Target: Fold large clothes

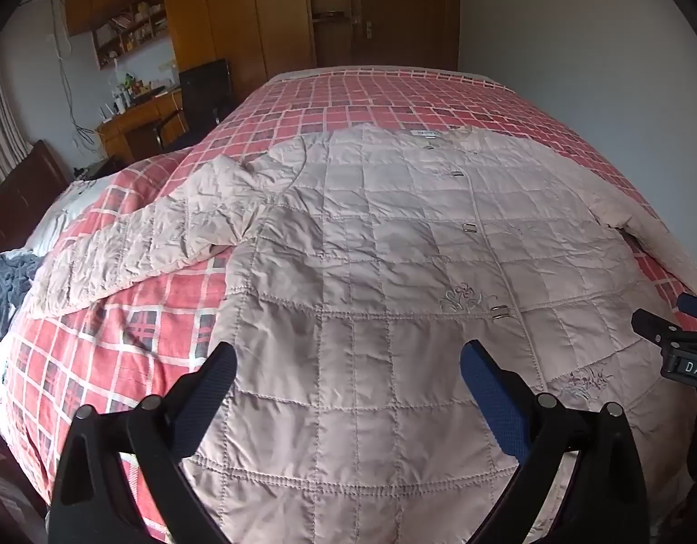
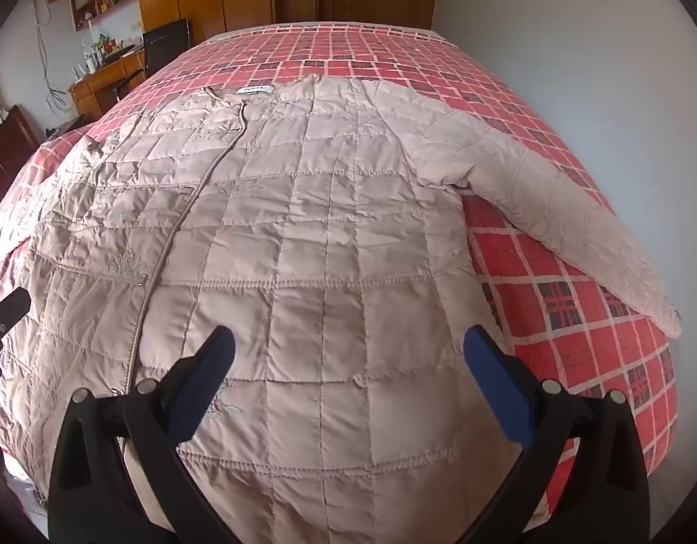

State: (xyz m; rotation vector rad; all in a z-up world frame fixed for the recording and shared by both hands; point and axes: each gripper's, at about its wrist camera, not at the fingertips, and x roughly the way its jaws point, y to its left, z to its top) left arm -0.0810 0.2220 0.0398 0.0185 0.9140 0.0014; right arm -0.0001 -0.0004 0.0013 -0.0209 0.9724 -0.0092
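Note:
A pale pink quilted jacket [image 1: 393, 245] lies front up on the red plaid bed [image 1: 393, 90], collar at the far side, hem nearest me. Its left sleeve [image 1: 135, 245] stretches out crumpled toward the left; its right sleeve [image 2: 566, 226] runs down to the right. My left gripper [image 1: 348, 362] hovers open over the lower left front panel, holding nothing. My right gripper [image 2: 348, 353] hovers open over the lower right panel of the jacket [image 2: 303, 226], also with nothing between its fingers. The right gripper's body [image 1: 675, 340] shows at the left wrist view's right edge.
A dark grey cloth [image 1: 10, 281] lies at the bed's left end by a dark headboard [image 1: 26, 190]. A wooden desk [image 1: 135, 127] with clutter and a black chair [image 1: 203, 99] stand beyond the bed; wardrobes and a door line the far wall. A white wall borders the right.

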